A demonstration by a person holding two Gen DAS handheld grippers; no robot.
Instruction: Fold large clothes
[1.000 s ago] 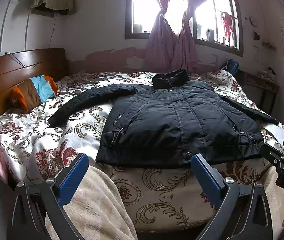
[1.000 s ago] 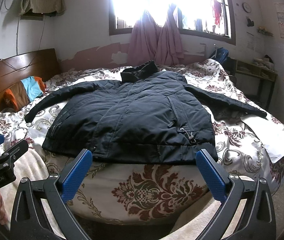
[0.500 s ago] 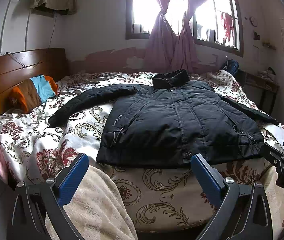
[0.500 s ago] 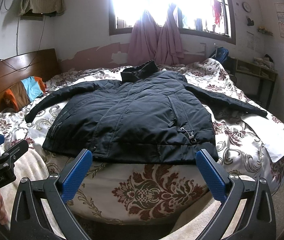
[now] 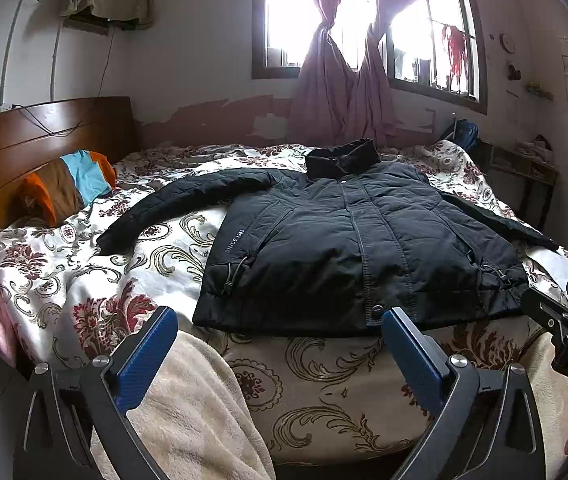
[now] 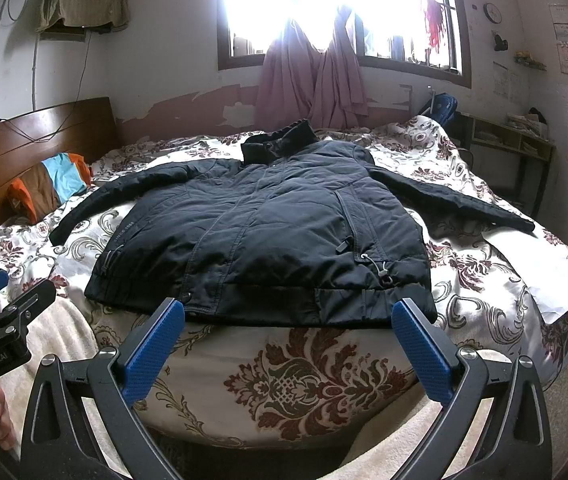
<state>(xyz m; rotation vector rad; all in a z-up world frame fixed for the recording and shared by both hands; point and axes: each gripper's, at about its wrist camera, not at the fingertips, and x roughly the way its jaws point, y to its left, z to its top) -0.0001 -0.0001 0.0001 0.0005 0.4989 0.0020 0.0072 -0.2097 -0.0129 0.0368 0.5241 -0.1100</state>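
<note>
A large black padded jacket (image 5: 360, 244) lies flat and zipped on the bed, collar toward the window, both sleeves spread out to the sides; it also shows in the right wrist view (image 6: 267, 228). Its hem lies along the near edge of the bed. My left gripper (image 5: 279, 348) is open and empty, held just short of the hem. My right gripper (image 6: 288, 344) is open and empty, also just short of the hem. The right gripper's tip (image 5: 564, 316) shows at the right edge of the left wrist view.
The bed (image 6: 316, 388) has a floral cover. A beige blanket (image 5: 187, 412) hangs at its near left corner. A wooden headboard (image 5: 31, 140) and an orange, brown and blue pillow (image 5: 67, 188) are at the left. A desk (image 6: 504, 140) stands at the right wall.
</note>
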